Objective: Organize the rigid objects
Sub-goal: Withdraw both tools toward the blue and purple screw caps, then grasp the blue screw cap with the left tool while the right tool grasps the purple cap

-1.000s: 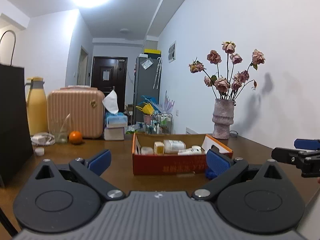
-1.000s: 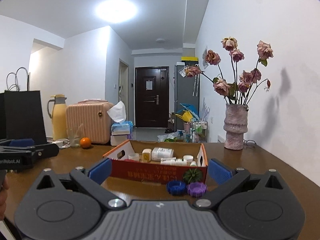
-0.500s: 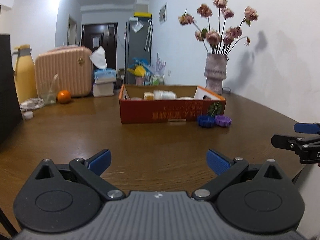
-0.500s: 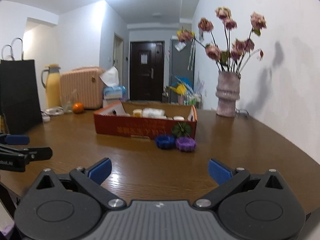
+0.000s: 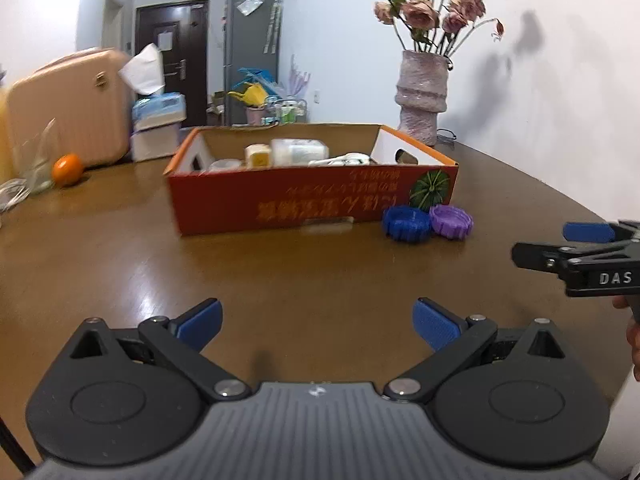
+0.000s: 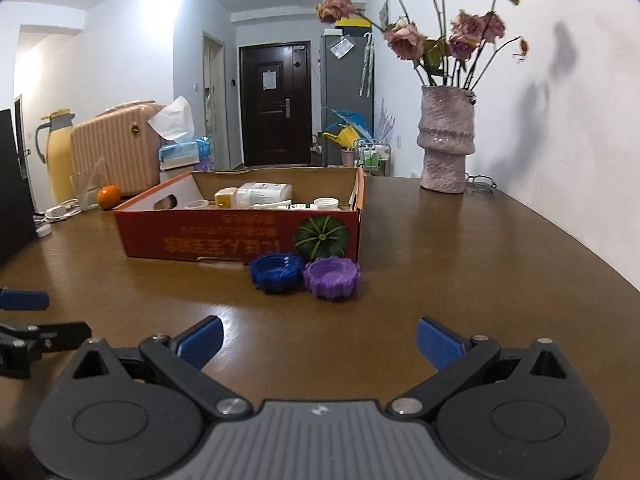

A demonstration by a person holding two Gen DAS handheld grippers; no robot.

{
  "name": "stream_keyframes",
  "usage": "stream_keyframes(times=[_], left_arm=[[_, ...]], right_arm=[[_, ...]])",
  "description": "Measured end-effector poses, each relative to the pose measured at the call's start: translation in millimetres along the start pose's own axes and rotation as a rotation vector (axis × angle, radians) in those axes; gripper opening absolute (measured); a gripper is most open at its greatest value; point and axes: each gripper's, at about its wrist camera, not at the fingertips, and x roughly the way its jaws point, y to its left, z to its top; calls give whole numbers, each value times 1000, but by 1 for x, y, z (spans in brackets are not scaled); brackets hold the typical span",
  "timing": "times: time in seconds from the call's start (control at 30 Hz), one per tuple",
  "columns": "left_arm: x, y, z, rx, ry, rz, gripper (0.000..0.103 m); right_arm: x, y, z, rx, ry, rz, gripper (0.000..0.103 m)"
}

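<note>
You've got 2 ridged caps, 1 blue (image 6: 276,272) & 1 purple (image 6: 331,278), mid-frame, 1 red box (image 6: 240,236) behind them, 1 vase (image 6: 446,140) upper right, 1 orange (image 6: 109,196) at left.

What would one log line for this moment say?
left gripper: open, empty | right gripper: open, empty | blue cap, purple cap: on table beside box

Left tool (image 5: 316,322) level, jaws wide apart, right tool (image 6: 318,340) likewise, both empty
</note>
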Motion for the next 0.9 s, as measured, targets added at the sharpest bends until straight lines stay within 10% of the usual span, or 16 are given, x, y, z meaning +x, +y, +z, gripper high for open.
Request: stream_keyframes(times=[0.5, 0.63, 0.9], left_arm=[[106, -23, 54, 118, 76, -129, 103], [125, -32, 60, 154, 92, -169, 103], [164, -64, 77, 180, 127, -271, 103]], right_arm=[[116, -21, 41, -27, 165, 71, 79], [125, -23, 38, -34, 202, 90, 45], [104, -46, 35, -10, 165, 8, 45]])
